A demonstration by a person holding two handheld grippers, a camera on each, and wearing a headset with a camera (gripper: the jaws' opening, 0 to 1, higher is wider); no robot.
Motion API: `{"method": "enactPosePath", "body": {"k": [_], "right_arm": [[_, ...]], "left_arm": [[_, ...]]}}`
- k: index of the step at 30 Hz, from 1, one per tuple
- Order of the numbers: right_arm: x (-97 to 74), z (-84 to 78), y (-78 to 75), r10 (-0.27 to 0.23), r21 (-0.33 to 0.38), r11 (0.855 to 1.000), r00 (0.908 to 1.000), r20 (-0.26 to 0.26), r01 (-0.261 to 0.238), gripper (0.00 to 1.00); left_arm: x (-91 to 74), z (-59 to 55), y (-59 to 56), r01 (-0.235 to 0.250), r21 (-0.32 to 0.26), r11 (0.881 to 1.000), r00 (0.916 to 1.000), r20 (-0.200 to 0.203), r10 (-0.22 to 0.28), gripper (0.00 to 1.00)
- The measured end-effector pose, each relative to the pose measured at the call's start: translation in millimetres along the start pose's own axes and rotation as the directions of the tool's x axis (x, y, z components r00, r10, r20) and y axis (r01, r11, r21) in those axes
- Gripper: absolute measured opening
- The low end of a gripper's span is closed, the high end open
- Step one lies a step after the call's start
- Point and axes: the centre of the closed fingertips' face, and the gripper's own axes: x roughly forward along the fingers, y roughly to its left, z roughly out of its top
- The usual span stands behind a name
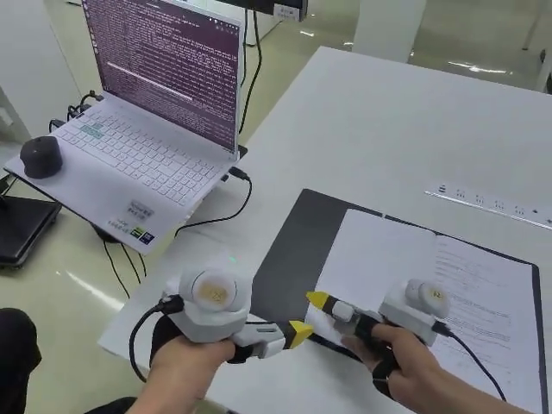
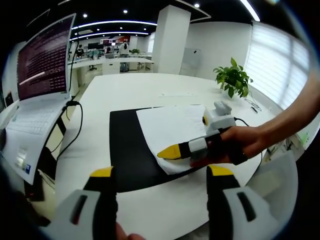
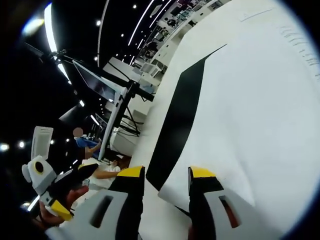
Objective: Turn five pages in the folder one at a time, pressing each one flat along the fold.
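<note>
Folder lies open on tabletop, partly cut off. Right gripper at its page's near corner, jaws narrowly apart, grip unclear; left gripper off folder's near edge, jaws wide apart.

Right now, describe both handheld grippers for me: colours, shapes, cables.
The left gripper and right gripper match: bulky white and pale grey plastic bodies, each with two flat jaws capped in yellow wedge tips. The right one has black sections behind its tip. The left cable and right cable are black, and each leaves the rear of its body. No sleeves show at the wrists.
</note>
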Motion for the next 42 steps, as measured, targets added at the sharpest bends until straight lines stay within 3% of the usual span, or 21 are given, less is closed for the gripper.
{"method": "enactPosePath", "body": {"k": [5, 7, 13, 20, 28, 35, 42], "right_arm": [[-18.7, 6.6, 6.5, 0.034, -0.039, 0.999, 0.9993, 0.013, -0.033, 0.32], [-27.8, 13.4, 15.8, 0.056, -0.042, 0.998, 0.9979, 0.032, -0.055, 0.33], [-53.9, 26.0, 18.7, 0.053, -0.122, 0.991, 0.9968, 0.06, -0.045, 0.34], [-90.8, 46.3, 4.1, -0.011, -0.181, 0.983, 0.9912, 0.132, 0.035, 0.32], [-129.2, 58.2, -18.4, -0.07, -0.178, 0.979, 0.9797, 0.188, 0.104, 0.29], [-149.7, 55.3, -38.8, -0.11, -0.154, 0.978, 0.9718, 0.208, 0.143, 0.26], [-161.2, 49.0, -56.0, -0.137, -0.12, 0.979, 0.9669, 0.215, 0.165, 0.24]], "left_arm": [[5.4, -3.6, 1.8, 0.006, -0.01, 1.0, 1.0, -0.007, -0.006, 0.71], [7.8, -5.6, 0.1, 0.019, -0.021, 1.0, 0.9998, -0.009, -0.019, 0.7], [16.2, -10.4, -7.8, 0.048, -0.014, 0.999, 0.9987, -0.019, -0.048, 0.66], [31.1, -11.6, -18.2, 0.095, 0.008, 0.995, 0.9952, -0.024, -0.094, 0.54], [53.3, -12.7, -29.6, 0.145, 0.039, 0.989, 0.9884, -0.05, -0.143, 0.38], [72.7, -11.8, -39.4, 0.206, 0.119, 0.971, 0.976, -0.096, -0.195, 0.21], [93.6, -20.1, -34.2, 0.206, 0.113, 0.972, 0.9715, -0.143, -0.189, 0.11]]}}
